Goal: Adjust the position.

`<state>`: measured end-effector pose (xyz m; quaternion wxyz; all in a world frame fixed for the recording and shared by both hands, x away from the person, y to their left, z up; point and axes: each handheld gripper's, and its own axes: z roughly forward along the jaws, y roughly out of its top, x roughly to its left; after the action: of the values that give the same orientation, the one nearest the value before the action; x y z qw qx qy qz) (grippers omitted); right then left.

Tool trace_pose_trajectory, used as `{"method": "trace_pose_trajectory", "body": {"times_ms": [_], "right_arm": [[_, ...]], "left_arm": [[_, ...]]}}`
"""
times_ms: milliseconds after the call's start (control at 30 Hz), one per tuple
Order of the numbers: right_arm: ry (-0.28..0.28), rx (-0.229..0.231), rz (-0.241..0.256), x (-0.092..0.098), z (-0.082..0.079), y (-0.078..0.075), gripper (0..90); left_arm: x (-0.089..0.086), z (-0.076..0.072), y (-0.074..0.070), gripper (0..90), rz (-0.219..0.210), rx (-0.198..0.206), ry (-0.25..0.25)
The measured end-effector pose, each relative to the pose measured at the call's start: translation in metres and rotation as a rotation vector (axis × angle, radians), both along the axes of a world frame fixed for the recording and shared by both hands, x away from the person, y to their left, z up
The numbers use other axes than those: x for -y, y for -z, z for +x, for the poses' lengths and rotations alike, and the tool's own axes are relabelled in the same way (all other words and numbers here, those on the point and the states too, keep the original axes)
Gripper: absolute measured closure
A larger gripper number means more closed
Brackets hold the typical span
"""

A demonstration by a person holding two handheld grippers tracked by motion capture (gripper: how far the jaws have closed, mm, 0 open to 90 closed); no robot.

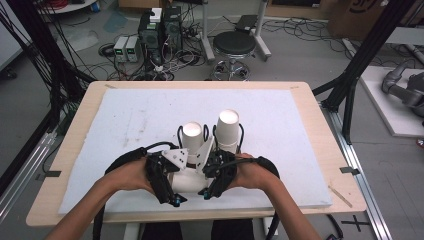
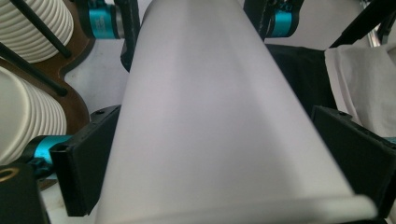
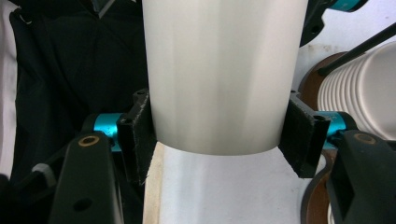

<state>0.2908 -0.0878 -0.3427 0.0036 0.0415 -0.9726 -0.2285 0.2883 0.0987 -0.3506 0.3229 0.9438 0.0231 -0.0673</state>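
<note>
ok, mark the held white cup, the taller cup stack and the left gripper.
white cup (image 2: 219, 116): left gripper view, side wall.
taller cup stack (image 1: 228, 129): high view, upper cups.
left gripper (image 2: 210, 163): left gripper view, midway between fingertips.

Both grippers, the left gripper (image 1: 181, 187) and the right gripper (image 1: 212, 182), are black with bright blue parts, small screws, grey plates on top and black cables, maybe over bare arms.

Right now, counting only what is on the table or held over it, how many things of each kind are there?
Cup stacks: 2
Loose cup, clamped by both grippers: 1
Grippers, left and right: 2
Total: 5
</note>
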Motion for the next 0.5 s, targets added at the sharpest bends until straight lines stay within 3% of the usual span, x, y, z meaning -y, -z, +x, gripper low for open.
{"method": "trace_pose_trajectory", "body": {"times_ms": [133, 500], "right_arm": [[0.000, 0.000, 0.022, 0.004, -0.001, 0.000, 36.9], [0.014, -0.012, 0.086, 0.017, -0.001, 0.000, 36.9]], "left_arm": [[-0.005, 0.000, 0.004, 6.2, -0.071, -0.013, -0.013], [-0.013, 0.001, 0.013, 6.2, -0.110, -0.019, -0.042]]}}
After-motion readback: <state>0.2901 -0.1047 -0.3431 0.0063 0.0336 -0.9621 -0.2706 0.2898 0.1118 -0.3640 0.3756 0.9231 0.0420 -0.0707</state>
